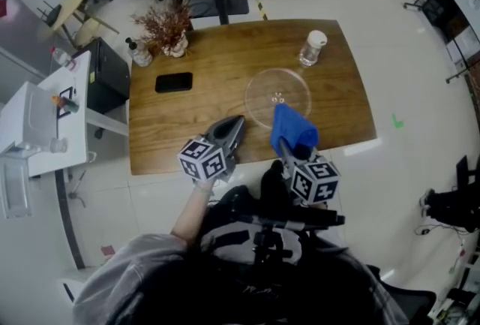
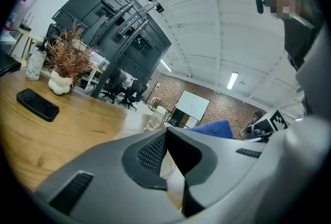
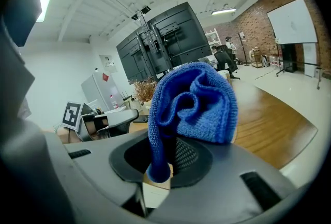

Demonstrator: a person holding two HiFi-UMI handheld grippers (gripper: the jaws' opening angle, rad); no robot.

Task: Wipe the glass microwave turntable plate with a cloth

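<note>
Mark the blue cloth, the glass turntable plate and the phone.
blue cloth (image 1: 292, 128), head view, middle of the bunched fabric.
glass turntable plate (image 1: 262, 89), head view, bare glass left of centre.
phone (image 1: 173, 82), head view, centre of its screen.

We log: cloth (image 1: 292, 128) blue | table (image 1: 202, 109) brown woodgrain | phone (image 1: 173, 82) black | plate (image 1: 262, 91) clear | floor (image 1: 405, 53) white | dried flowers (image 1: 166, 22) rust-brown

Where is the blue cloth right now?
The cloth is pinched in the right gripper, just right of centre in the head view, at the near edge of the glass plate on the wooden table.
</note>
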